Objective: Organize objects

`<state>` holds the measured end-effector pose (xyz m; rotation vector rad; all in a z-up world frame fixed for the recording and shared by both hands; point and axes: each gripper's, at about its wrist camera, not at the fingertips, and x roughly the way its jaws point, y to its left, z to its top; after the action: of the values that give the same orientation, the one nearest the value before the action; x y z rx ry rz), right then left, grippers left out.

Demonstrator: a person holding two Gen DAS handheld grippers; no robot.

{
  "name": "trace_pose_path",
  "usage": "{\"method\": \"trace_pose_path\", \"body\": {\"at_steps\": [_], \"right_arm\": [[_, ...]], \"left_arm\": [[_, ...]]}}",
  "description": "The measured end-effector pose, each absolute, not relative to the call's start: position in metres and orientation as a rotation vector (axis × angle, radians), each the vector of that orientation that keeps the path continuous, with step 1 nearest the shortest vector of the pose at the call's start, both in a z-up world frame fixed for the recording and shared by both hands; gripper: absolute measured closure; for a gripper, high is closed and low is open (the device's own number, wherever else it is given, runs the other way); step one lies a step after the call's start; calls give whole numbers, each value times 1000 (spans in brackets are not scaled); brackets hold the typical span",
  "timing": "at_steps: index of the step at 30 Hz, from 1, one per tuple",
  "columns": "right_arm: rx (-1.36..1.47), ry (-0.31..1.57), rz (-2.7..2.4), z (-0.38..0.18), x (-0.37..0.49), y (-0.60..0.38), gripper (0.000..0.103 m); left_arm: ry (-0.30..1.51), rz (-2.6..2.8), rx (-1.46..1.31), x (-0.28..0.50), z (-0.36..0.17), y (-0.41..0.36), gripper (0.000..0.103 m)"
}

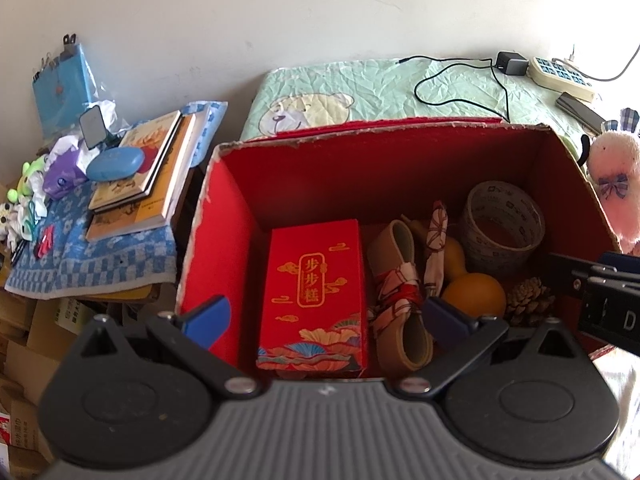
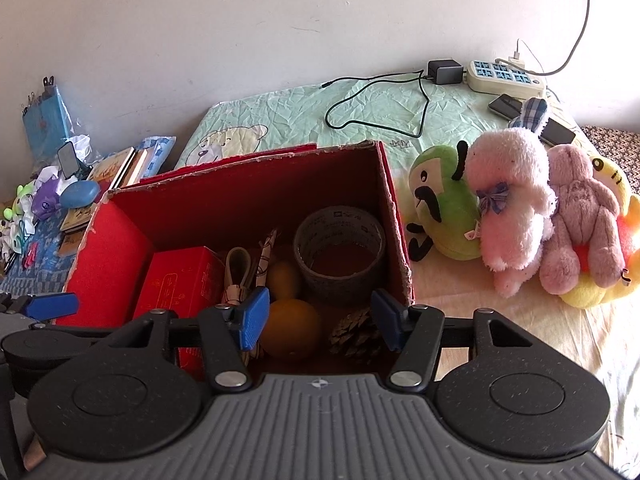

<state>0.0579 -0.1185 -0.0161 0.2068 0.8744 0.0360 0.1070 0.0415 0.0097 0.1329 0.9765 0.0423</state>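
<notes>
An open red cardboard box (image 1: pixel 224 240) (image 2: pixel 108 248) sits on a bed. Inside lie a red gift carton (image 1: pixel 314 296) (image 2: pixel 180 284), a tan strap tied with patterned cloth (image 1: pixel 400 300), an orange gourd (image 1: pixel 472 292) (image 2: pixel 290 328), a tape roll (image 1: pixel 504 224) (image 2: pixel 340 248) and a pine cone (image 1: pixel 528 304) (image 2: pixel 354 336). My left gripper (image 1: pixel 324 318) hovers open over the box's near side, holding nothing. My right gripper (image 2: pixel 320 322) is open above the gourd and pine cone. Plush toys lie right of the box: green (image 2: pixel 444 208), pink (image 2: pixel 512 200), mauve (image 2: pixel 580 220).
A side table with a blue checked cloth (image 1: pixel 92 264) holds stacked books (image 1: pixel 148 168), a blue case (image 1: pixel 116 164) and small toys. On the green bear quilt (image 1: pixel 360 92) lie a power strip (image 2: pixel 504 76), a charger with cable (image 2: pixel 444 72) and phones (image 2: pixel 508 106).
</notes>
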Motion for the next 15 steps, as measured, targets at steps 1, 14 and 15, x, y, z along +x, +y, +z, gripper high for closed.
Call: {"method": "trace_pose_path", "body": {"at_steps": [1, 14, 15], "right_arm": [[207, 876, 37, -16, 58, -118, 43], [165, 874, -11, -18, 62, -119, 43], [161, 874, -16, -19, 63, -119, 43]], "left_arm": [[977, 41, 132, 107, 10, 41, 1], [982, 31, 125, 110, 5, 42, 1], [981, 29, 126, 110, 5, 42, 1]]}}
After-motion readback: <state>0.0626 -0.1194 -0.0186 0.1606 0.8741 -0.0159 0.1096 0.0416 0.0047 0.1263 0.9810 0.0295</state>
